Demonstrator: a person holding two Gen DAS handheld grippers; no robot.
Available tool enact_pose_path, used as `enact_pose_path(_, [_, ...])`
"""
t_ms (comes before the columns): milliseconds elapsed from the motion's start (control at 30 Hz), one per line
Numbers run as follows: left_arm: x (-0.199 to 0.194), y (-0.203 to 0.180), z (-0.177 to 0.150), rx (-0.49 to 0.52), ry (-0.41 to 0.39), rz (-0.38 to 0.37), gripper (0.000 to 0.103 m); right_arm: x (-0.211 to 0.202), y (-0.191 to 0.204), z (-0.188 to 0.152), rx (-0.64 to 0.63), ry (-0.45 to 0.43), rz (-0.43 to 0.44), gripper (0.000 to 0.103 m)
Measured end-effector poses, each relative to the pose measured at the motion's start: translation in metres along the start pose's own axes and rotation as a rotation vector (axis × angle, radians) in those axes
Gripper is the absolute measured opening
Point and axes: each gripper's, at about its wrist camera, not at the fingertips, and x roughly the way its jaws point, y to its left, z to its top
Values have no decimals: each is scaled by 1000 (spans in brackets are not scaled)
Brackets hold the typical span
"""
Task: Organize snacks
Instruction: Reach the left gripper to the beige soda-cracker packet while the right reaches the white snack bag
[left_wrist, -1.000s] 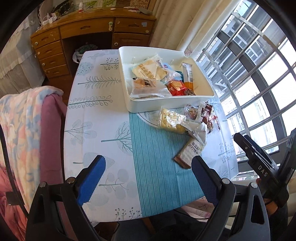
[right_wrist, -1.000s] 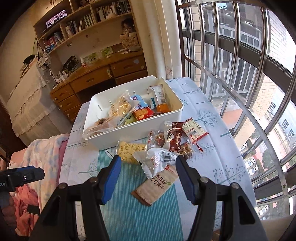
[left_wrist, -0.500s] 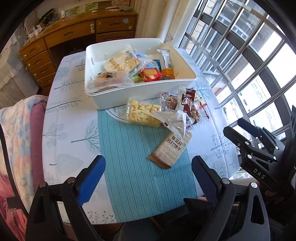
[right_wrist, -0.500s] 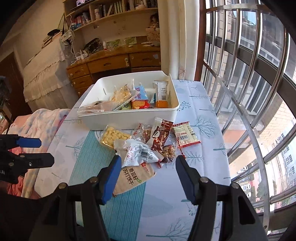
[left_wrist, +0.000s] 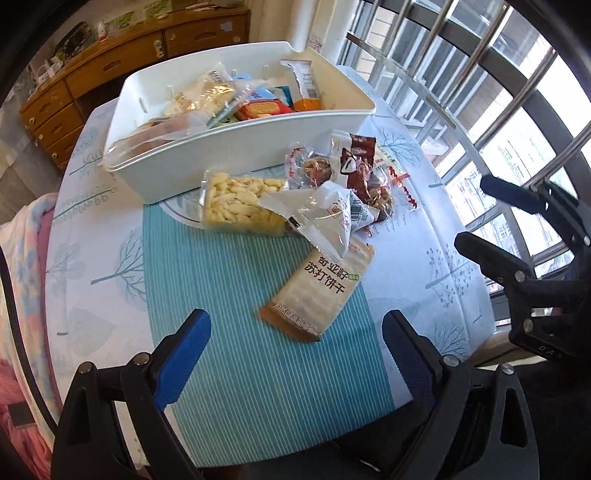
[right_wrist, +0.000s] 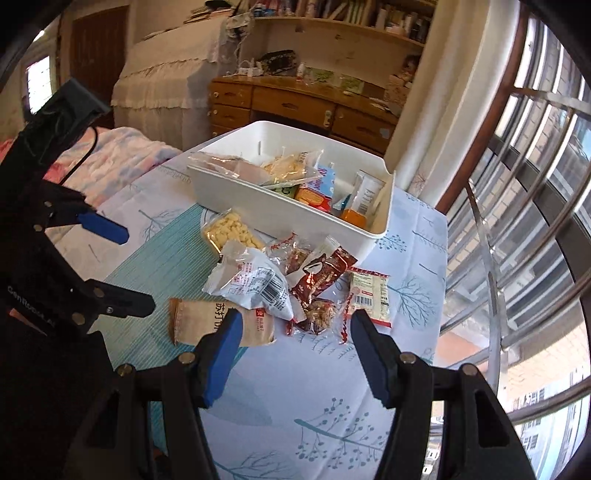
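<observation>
Near the worktop's (left_wrist: 110, 325) window-side edge, both empty, open-jawed units, left hand-held gripper (left_wrist: 295, 350) and right hand-held gripper (right_wrist: 295, 332), are closing in on loose snack packets (right_wrist: 258, 284) lying beside the half-filled white bin (left_wrist: 258, 136), suggesting the next pickup is beginning.

A worktop (left_wrist: 436, 258) under a pale tree-print cloth stands beside a tall barred window (left_wrist: 517, 122) letting in bright daylight. Behind it are a wooden desk with drawers (right_wrist: 295, 107), cream curtains (right_wrist: 443, 110) and cluttered wooden bookshelves (right_wrist: 351, 22).
</observation>
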Motion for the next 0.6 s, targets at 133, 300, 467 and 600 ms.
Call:
enact_pose_path(133, [25, -6, 3, 30, 23, -16, 93, 10, 8, -3, -120, -13, 30, 61])
enact_pose_path(300, [55, -13, 7, 73, 67, -7, 93, 27, 14, -7, -230, -19, 44, 61])
enact_pose_path(467, [82, -20, 9, 113, 116, 19, 93, 44, 18, -15, -300, -11, 58, 61])
enact_pose_path(600, [98, -27, 9, 153, 134, 19, 93, 59, 18, -22, -331, 7, 72, 61])
